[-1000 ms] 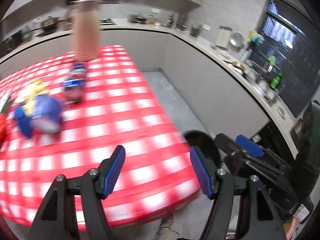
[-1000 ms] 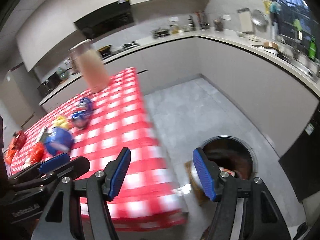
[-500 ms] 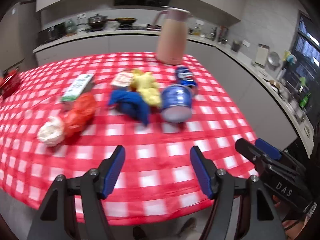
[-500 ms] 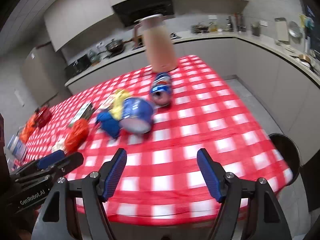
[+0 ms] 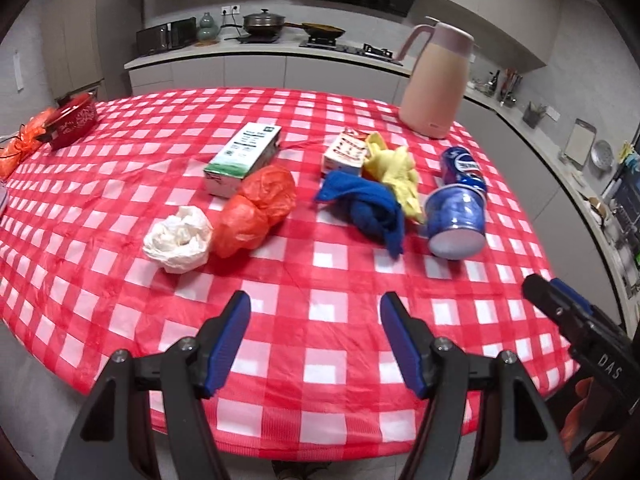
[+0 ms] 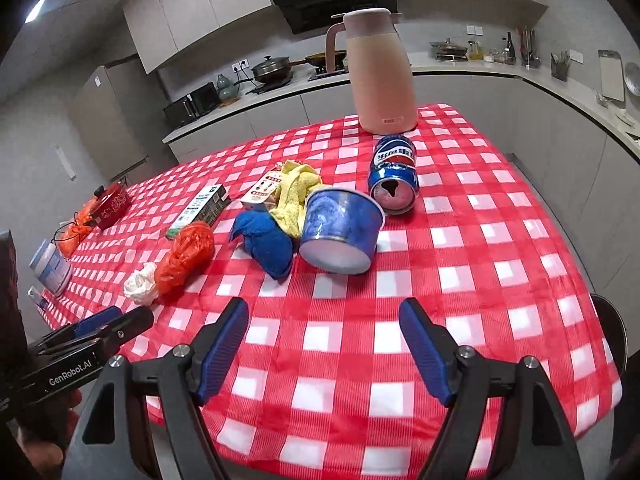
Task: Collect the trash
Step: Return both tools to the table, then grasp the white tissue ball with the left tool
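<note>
Trash lies across the red checked table: a white crumpled bag, an orange plastic bag, a green-white carton, a small carton, a yellow cloth, a blue cloth, a tipped blue paper cup and a crushed blue can. My left gripper hangs open over the near table edge, empty. My right gripper is opening, nothing between its jaws, the cup ahead of it.
A pink thermos jug stands at the table's far end. A red pot and an orange net bag sit far left. A dark bin stands on the floor right of the table. Kitchen counters run behind.
Both views have swung left from the floor and bin onto the table, so the trash is now ahead. The right gripper's jaws stand wider apart than before.
</note>
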Demonstrator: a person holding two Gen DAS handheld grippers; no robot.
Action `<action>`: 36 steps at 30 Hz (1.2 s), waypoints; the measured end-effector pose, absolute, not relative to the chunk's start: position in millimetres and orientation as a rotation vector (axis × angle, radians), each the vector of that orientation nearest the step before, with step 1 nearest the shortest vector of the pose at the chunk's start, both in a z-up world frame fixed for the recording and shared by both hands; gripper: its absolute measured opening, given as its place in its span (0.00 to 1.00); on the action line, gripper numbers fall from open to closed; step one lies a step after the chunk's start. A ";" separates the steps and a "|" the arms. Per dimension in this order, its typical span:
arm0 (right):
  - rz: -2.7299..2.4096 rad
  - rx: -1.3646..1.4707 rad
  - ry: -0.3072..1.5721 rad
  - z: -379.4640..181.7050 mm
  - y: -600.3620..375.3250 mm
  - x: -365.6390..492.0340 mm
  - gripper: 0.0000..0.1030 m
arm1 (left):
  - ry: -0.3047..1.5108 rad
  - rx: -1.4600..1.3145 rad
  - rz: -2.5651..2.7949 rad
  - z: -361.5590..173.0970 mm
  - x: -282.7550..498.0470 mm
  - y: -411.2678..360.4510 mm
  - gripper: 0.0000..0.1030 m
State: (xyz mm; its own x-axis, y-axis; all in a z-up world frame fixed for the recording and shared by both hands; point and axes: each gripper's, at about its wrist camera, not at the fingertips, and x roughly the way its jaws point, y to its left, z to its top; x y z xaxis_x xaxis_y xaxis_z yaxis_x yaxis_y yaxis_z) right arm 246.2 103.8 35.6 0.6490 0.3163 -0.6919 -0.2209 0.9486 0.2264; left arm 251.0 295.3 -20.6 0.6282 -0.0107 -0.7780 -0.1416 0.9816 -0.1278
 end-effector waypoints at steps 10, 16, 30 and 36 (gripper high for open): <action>0.299 0.118 0.834 26.8 104.5 270.6 0.77 | 0.910 -0.204 0.092 -29.6 269.1 304.3 0.67; 0.268 0.125 0.844 19.2 115.3 284.5 0.78 | 0.911 -0.192 0.110 -38.2 282.7 327.9 0.67; 0.379 0.093 0.866 9.1 198.8 302.2 0.78 | 0.913 -0.194 0.141 -41.5 296.5 378.4 0.67; 0.427 0.070 0.877 4.2 233.3 309.3 0.78 | 0.933 -0.214 0.170 -52.8 296.8 403.0 0.67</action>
